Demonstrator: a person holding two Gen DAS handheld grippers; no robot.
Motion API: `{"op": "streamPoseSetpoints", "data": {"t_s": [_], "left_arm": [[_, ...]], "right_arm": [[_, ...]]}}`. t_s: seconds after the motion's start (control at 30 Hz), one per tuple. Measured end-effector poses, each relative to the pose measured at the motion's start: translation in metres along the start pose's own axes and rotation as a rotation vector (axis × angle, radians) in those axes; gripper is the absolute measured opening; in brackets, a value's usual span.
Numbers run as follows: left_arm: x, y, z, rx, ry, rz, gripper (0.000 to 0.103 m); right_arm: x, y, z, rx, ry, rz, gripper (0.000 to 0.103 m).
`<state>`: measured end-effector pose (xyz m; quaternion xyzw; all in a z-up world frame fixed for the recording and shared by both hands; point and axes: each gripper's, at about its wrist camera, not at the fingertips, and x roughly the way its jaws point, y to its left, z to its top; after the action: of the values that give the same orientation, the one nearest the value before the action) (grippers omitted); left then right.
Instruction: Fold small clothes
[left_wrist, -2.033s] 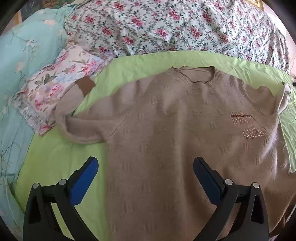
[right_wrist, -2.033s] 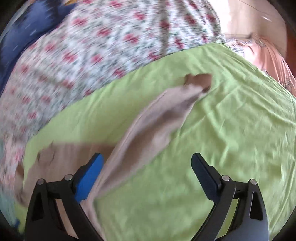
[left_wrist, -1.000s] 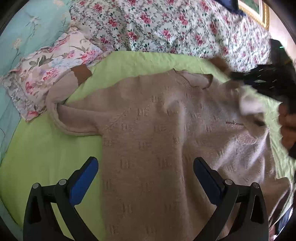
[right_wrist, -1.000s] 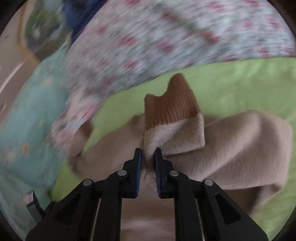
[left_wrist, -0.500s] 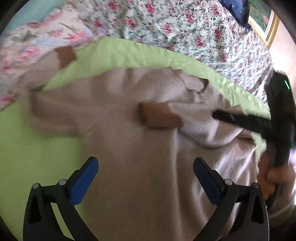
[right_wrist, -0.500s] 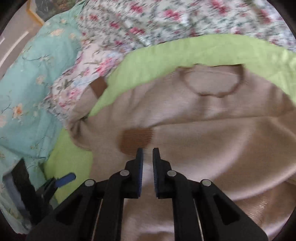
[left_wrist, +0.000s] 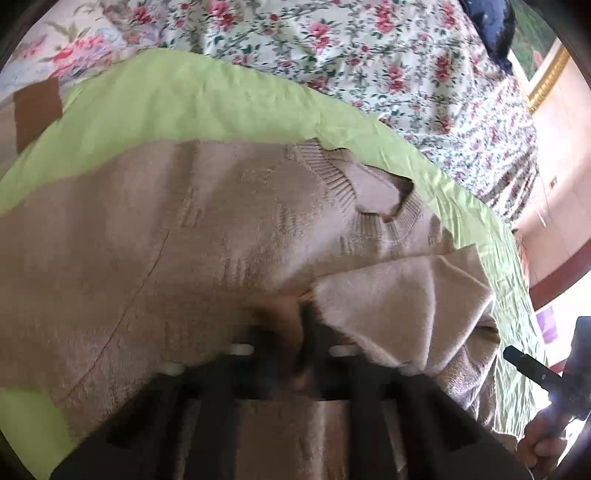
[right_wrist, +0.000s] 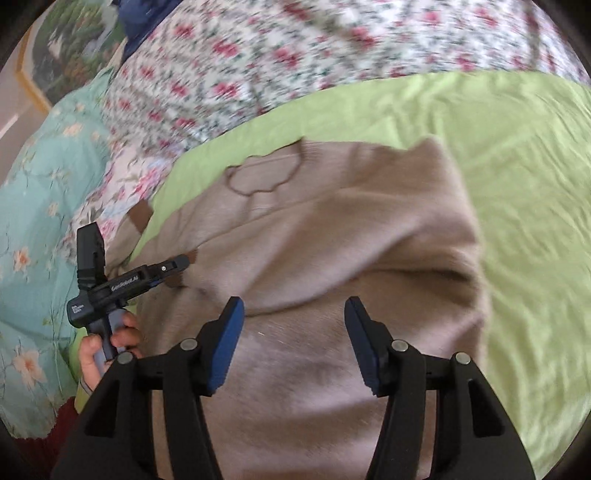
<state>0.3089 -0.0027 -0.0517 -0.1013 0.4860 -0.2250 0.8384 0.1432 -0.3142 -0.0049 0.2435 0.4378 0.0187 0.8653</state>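
Note:
A beige knit sweater (left_wrist: 155, 236) lies face up on a green sheet (left_wrist: 207, 99), collar (left_wrist: 369, 192) away from me. Its right sleeve (right_wrist: 351, 236) is folded across the chest. My left gripper (left_wrist: 295, 332) is shut on that sleeve's brown cuff; in the right wrist view the left gripper (right_wrist: 181, 264) shows at the left, closed at the cuff. My right gripper (right_wrist: 293, 332) is open and empty above the sweater's body. The other sleeve's brown cuff (left_wrist: 35, 107) lies at the far left.
A floral quilt (left_wrist: 369, 55) lies bunched beyond the green sheet. A turquoise flowered cover (right_wrist: 40, 206) and a pale floral pillow (right_wrist: 110, 188) lie at the left. The green sheet (right_wrist: 524, 192) stretches to the right of the sweater.
My right gripper has let go of the sleeve cuff, opened and pulled back. My left gripper has moved in and shut on the brown cuff on the chest.

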Motion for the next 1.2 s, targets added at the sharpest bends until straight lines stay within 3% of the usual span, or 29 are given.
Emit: {"op": "streamPoseSetpoints", "data": {"t_s": [0.1,0.17,0.2,0.27,0.3,0.43,0.6,0.83,0.87,0.9,0.93,1.0,1.07,1.2], "left_arm": [[-0.042,-0.005,-0.002,0.0,-0.052,-0.036,0.007],[-0.065,-0.002,-0.007,0.023,-0.102,-0.002,0.007],[-0.065,0.003,-0.009,0.043,-0.105,0.055,0.007],[-0.047,0.016,-0.012,0.048,-0.034,0.125,0.007],[-0.036,0.025,-0.015,0.029,0.004,0.131,0.007],[-0.028,0.038,-0.019,-0.019,0.008,0.135,0.006],[-0.041,0.05,-0.008,-0.081,-0.051,0.159,0.005],[-0.039,0.059,-0.015,-0.087,-0.025,0.171,0.006],[-0.038,0.058,-0.015,-0.084,-0.024,0.175,0.006],[-0.037,0.054,-0.015,-0.079,-0.022,0.175,0.005],[-0.038,0.052,-0.015,-0.075,-0.023,0.173,0.005],[-0.039,0.042,-0.013,-0.056,-0.026,0.144,0.006],[-0.032,0.03,-0.013,-0.012,-0.025,0.166,0.006],[-0.016,0.028,-0.017,0.011,0.014,0.188,0.006]], "right_arm": [[-0.014,-0.01,-0.001,0.012,-0.028,-0.03,0.058],[-0.028,-0.021,0.003,0.024,-0.065,-0.061,0.058],[-0.031,-0.024,0.005,0.022,-0.075,-0.078,0.058],[-0.032,-0.034,0.011,0.016,-0.088,-0.135,0.058],[-0.028,-0.04,0.016,0.023,-0.08,-0.157,0.058],[-0.006,-0.06,0.039,0.043,-0.04,-0.193,0.058],[0.032,-0.08,0.06,0.075,0.036,-0.172,0.059],[0.07,-0.096,0.049,0.154,0.125,-0.104,0.06],[0.071,-0.094,0.047,0.148,0.128,-0.096,0.058],[0.072,-0.092,0.046,0.139,0.135,-0.086,0.045],[0.07,-0.092,0.048,0.149,0.138,-0.067,0.012],[0.05,-0.085,0.057,0.095,0.069,-0.097,0.011],[0.028,-0.079,0.064,0.04,0.006,-0.138,0.01],[0.054,-0.083,0.057,-0.02,0.088,-0.26,0.012]]}}
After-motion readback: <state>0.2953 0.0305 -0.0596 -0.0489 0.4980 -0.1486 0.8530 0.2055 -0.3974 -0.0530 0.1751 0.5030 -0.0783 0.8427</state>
